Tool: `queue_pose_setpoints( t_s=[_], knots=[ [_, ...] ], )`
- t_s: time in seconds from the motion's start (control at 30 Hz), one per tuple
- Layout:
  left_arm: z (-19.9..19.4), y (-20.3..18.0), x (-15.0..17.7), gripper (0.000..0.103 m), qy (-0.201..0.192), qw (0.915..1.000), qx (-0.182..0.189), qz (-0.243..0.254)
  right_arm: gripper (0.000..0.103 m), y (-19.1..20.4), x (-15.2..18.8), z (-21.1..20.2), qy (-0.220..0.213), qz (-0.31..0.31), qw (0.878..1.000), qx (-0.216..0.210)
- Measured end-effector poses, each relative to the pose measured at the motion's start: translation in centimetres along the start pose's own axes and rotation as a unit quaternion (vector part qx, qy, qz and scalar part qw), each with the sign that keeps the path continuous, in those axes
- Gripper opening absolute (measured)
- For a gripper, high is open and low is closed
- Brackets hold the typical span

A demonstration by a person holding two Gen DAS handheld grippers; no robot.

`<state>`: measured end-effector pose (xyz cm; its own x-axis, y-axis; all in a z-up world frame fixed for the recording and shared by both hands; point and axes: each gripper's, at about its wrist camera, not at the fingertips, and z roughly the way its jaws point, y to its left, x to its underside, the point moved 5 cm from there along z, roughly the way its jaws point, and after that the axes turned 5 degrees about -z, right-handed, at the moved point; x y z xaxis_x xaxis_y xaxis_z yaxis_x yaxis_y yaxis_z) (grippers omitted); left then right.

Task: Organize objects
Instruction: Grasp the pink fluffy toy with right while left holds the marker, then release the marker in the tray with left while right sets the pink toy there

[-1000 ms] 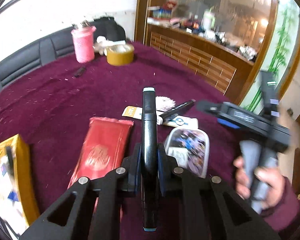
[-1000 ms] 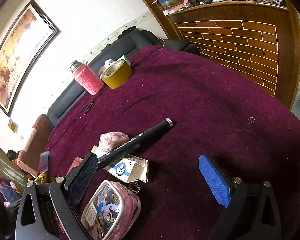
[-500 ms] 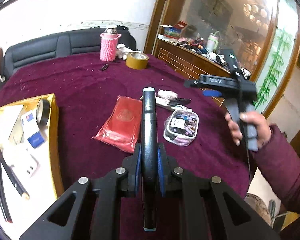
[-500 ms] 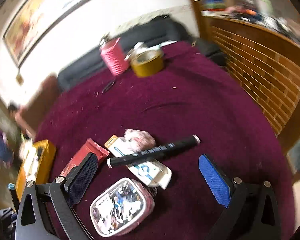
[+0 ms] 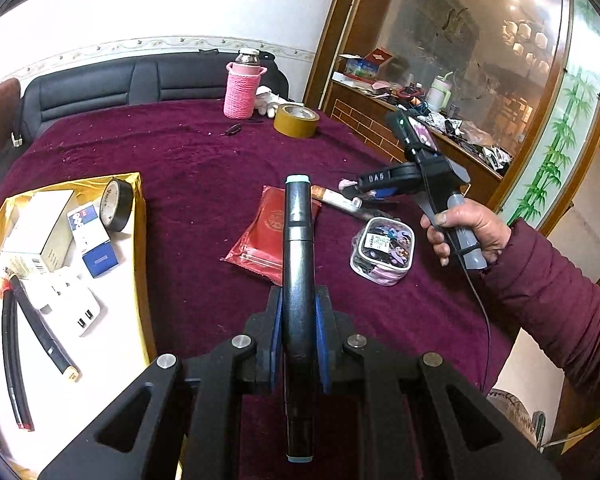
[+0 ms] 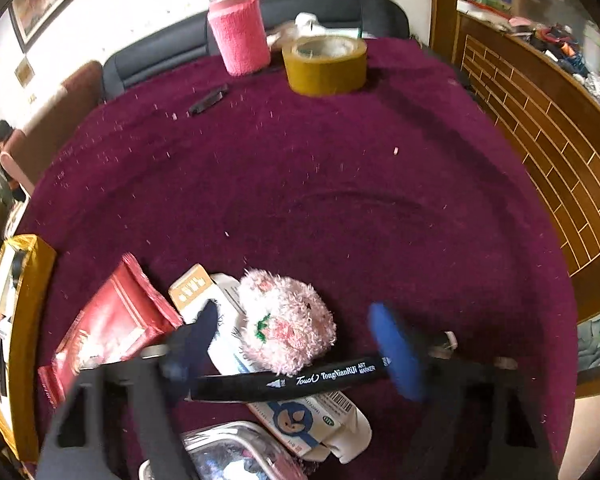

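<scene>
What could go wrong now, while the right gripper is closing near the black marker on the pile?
1. The right gripper has just been closing with the pink fluffy toy between its fingers, above the black art marker; it may catch the toy instead.
2. That marker lies across a white carton, so it could roll off.
3. The left gripper holds another marker near its lower half, so it may tilt.

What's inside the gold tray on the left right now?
In the gold tray: a roll of black tape, a white box, a blue-and-white box, a white power strip and black cables. Whatever lies beneath them is covered.
</scene>
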<state>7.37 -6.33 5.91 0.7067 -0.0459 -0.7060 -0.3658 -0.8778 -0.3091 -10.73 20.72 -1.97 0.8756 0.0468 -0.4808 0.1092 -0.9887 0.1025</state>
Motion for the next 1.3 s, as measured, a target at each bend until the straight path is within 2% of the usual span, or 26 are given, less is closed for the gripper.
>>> queue_pose_setpoints(
  t_s=[0.03, 0.1, 0.3, 0.43, 0.63, 0.8, 0.9, 1.1, 1.3],
  knots=[
    [0.0, 0.1, 0.0, 0.014, -0.001, 1.0, 0.0, -0.002, 0.037, -0.1, 0.1, 0.2, 0.002, 0.007, 1.0, -0.007],
    [-0.2, 0.3, 0.1, 0.014, -0.004, 1.0, -0.003, -0.007, 0.035, -0.4, 0.2, -0.2, -0.006, 0.018, 1.0, -0.007],
    [-1.0, 1.7, -0.1, 0.014, -0.012, 0.9995, -0.006, -0.029, 0.034, -0.3, 0.2, -3.7, -0.044, 0.037, 0.998, -0.018],
    [-2.8, 3.1, 0.0, 0.014, -0.028, 0.9987, -0.018, -0.04, 0.034, 2.2, 0.0, -6.9, -0.069, 0.024, 0.996, -0.048],
    [-6.5, 7.5, 1.0, 0.014, -0.049, 0.9933, -0.063, -0.083, 0.035, 11.1, 1.0, -10.8, -0.084, -0.04, 0.988, -0.127],
    [-8.6, 11.0, 2.3, 0.014, -0.058, 0.9855, -0.109, -0.117, 0.035, 20.4, 2.8, -11.4, -0.063, -0.103, 0.971, -0.205],
    [-9.1, 12.8, 3.2, 0.014, -0.056, 0.9808, -0.132, -0.132, 0.035, 25.3, 4.2, -10.5, -0.045, -0.137, 0.963, -0.228],
    [-7.8, 15.4, 4.6, 0.014, -0.029, 0.9757, -0.142, -0.164, 0.035, 31.7, 6.6, -7.2, -0.005, -0.165, 0.956, -0.243],
    [-6.3, 18.1, 4.5, 0.014, -0.007, 0.9682, -0.15, -0.2, 0.036, 34.0, 7.0, -4.9, 0.011, -0.182, 0.96, -0.215]
  ],
)
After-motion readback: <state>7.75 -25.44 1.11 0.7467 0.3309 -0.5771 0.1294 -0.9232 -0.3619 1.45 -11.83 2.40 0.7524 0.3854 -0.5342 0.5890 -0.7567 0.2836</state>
